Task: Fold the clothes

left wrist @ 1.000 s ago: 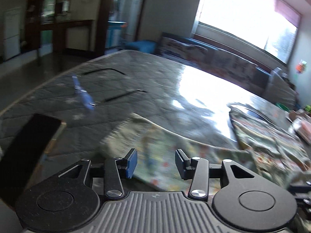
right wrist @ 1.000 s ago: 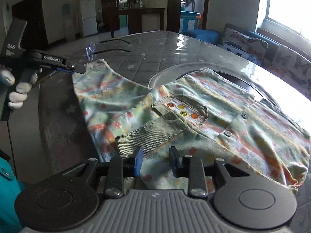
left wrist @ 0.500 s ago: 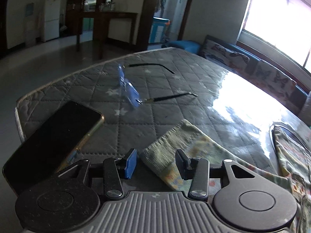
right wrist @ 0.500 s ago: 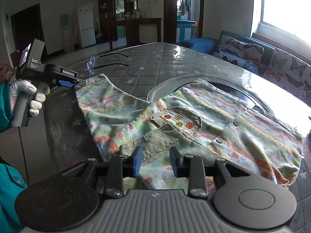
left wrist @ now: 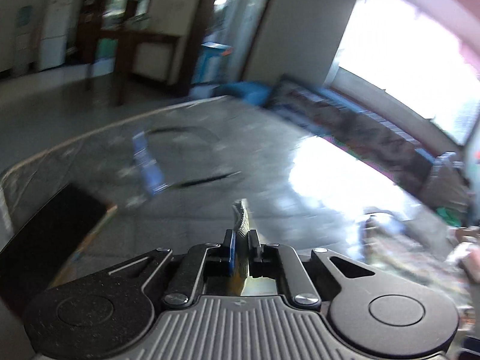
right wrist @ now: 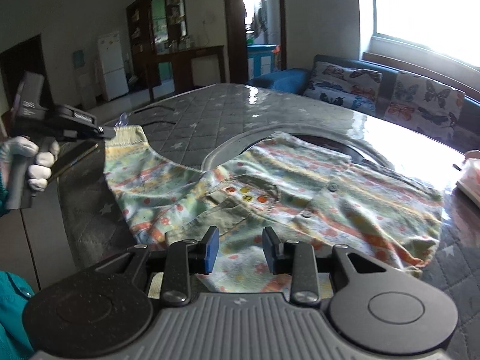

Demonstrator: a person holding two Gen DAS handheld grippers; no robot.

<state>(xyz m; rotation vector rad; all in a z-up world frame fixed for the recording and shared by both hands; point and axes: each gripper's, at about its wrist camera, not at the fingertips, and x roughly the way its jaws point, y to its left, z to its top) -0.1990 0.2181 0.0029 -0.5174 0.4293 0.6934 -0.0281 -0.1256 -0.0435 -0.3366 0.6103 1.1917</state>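
Note:
A small patterned child's shirt (right wrist: pixel 288 186) with coloured buttons lies spread on the quilted grey table (right wrist: pixel 216 111). My left gripper (left wrist: pixel 241 241) is shut on the ribbed sleeve cuff (left wrist: pixel 241 219), which stands up between its pads; the right wrist view shows this gripper (right wrist: pixel 105 132) holding the cuff (right wrist: pixel 129 133) at the shirt's far left. My right gripper (right wrist: pixel 240 250) is open, hovering over the shirt's near hem with cloth below its fingers.
A black phone (left wrist: pixel 45 234) lies at the table's left edge. Glasses (left wrist: pixel 168 162) lie beyond the sleeve. A round dark inset (right wrist: pixel 318 141) lies under the shirt. A sofa with butterfly cushions (right wrist: pixel 390 96) stands behind the table.
My left gripper has closed on the sleeve cuff and the left view is now blurred with motion. My right gripper has opened wider over the hem.

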